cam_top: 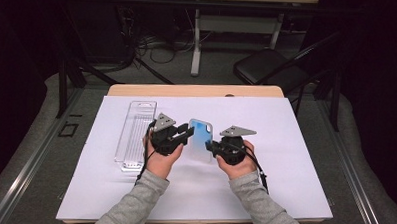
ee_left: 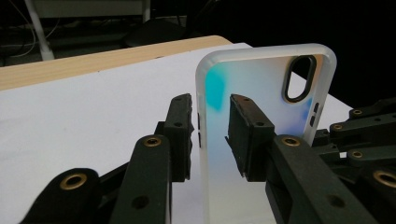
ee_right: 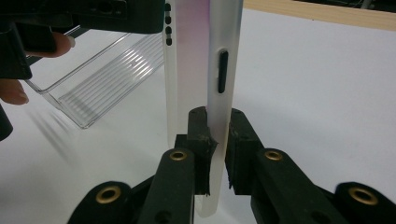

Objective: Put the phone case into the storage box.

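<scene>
You are holding a translucent iridescent phone case point(cam_top: 201, 140) upright between both hands, lifted just above the white sheet point(cam_top: 284, 185) on the tabletop point(cam_top: 197, 90). The right claw point(ee_right: 218, 154) is pinching one side wall of the case, jaws closed tight on the rim below the side button point(ee_right: 223, 71). The left claw point(ee_left: 211, 135) is straddling the opposite long edge with its jaws parted and a visible gap on each side, so it is not yet gripping. The step in hand is probably a handover or a two-point hold. Keep the right grip steady and the case vertical while you are closing the left jaws squarely on the flat wall, clear of the camera cutout point(ee_left: 299, 78). A thin wall may flex or slip, so close slowly. The clear plastic tray point(cam_top: 135, 135) is lying to the left, well clear.
</scene>
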The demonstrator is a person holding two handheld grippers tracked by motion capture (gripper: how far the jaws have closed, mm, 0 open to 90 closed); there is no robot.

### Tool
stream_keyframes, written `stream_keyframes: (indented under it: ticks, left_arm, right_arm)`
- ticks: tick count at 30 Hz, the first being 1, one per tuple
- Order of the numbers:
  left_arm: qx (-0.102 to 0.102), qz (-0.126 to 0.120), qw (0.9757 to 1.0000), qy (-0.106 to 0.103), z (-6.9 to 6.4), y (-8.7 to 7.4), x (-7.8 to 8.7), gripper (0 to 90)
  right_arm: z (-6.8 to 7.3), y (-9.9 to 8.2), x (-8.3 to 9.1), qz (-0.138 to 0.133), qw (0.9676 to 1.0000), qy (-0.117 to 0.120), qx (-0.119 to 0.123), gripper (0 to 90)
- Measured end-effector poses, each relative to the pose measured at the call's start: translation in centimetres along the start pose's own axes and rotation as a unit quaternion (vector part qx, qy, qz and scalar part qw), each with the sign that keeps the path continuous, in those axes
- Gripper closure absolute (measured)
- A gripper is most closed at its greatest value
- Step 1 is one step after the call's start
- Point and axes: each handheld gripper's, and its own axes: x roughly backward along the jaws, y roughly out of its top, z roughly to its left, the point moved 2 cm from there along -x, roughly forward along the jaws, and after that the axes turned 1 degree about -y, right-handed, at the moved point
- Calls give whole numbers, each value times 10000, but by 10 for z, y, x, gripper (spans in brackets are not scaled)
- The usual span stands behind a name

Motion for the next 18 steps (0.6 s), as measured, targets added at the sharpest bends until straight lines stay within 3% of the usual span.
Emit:
stream_keyframes:
  ticks: [18]
  left_arm:
    - [309, 22, 9995, 6, 2, -2, -6, 799]
  right_arm:
    - [0, -1, -1, 6, 10000, -9, 7, 819]
